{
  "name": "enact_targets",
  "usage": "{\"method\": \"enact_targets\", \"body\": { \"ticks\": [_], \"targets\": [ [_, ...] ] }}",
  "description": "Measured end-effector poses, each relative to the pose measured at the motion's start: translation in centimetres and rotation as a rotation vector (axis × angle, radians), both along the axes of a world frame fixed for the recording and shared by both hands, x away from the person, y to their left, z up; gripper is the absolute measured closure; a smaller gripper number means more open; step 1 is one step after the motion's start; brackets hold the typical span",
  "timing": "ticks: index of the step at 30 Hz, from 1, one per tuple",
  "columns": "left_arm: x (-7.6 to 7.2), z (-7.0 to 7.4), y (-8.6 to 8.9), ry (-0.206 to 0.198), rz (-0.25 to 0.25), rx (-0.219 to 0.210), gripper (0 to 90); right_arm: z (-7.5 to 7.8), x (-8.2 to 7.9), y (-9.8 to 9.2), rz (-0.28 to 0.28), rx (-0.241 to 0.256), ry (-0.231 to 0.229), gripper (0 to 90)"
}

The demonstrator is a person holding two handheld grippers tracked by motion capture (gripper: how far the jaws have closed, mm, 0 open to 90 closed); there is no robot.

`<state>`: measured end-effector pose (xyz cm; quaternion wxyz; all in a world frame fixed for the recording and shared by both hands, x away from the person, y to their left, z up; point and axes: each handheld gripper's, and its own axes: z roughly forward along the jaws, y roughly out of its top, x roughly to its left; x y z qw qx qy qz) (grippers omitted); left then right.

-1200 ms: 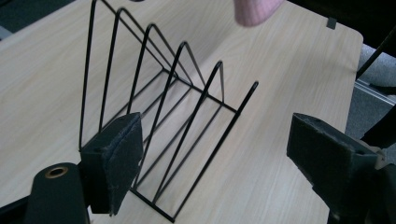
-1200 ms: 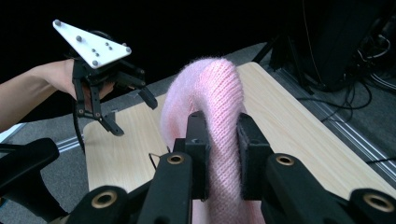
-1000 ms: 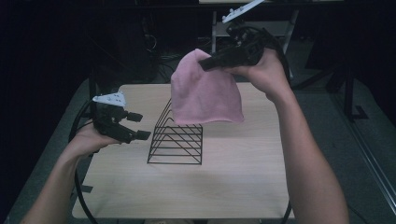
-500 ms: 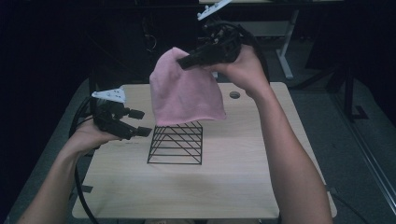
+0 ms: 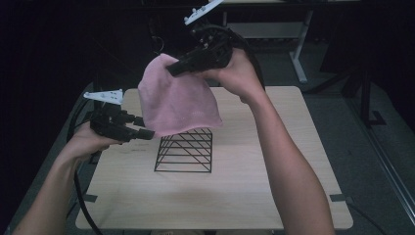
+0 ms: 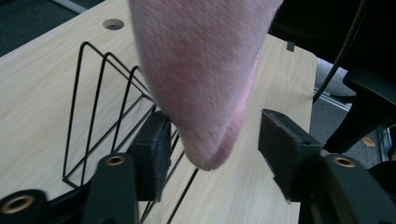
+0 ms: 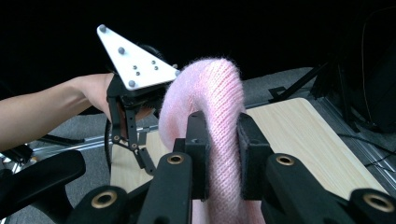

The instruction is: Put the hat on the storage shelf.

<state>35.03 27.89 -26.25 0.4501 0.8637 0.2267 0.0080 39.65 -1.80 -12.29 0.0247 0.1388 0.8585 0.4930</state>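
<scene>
Pink knitted fabric cloth hanging mid-air in the upper middle of the high view, pinched at its top edge by the right gripper, held up by the right hand. Clamped tight on a fold of it, clear in the right gripper view: black pads pressing the pink knit from both sides.

Draping down over the back of a black wire rack with slanted triangular dividers, sitting mid-frame on the light wooden table. Can't tell if the cloth actually touches the rack.

Left gripper at the left of the high view, low beside the rack's left end, held by the left hand, white three-cornered plate on top. Spread wide in the left gripper view, with the cloth's bottom corner dangling between the two foam pads, not pinched. Rack wires at left of that frame, table hole upper left.
</scene>
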Motion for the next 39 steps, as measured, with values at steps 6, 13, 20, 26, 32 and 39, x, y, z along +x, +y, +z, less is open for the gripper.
{"method": "enact_targets", "body": {
  "ticks": [6,13,20,26,32,39],
  "targets": [
    [0.6,-0.1,0.5,0.031,-0.011,0.013,62.1,-0.3,0.2,1.1,0.013,0.004,0.004,77.6],
    [0.7,-0.4,0.6,0.033,-0.022,0.014,82.8,-0.8,0.2,1.6,0.023,-0.001,0.01,77.7],
    [1.1,-0.9,1.0,0.043,0.002,0.046,83.2,-2.0,0.8,0.9,0.002,0.005,0.024,77.7],
    [1.5,-1.9,0.3,0.015,0.026,0.105,83.5,-3.7,1.7,0.4,-0.015,0.01,0.057,77.7],
    [1.9,-2.4,-0.4,0.004,0.03,0.144,83.4,-5.1,2.2,-0.6,-0.023,0.021,0.082,77.7],
    [1.9,-3.3,-0.5,0.015,0.05,0.127,83.5,-6.2,2.0,-1.6,-0.028,0.036,0.101,77.7]
  ]
}}
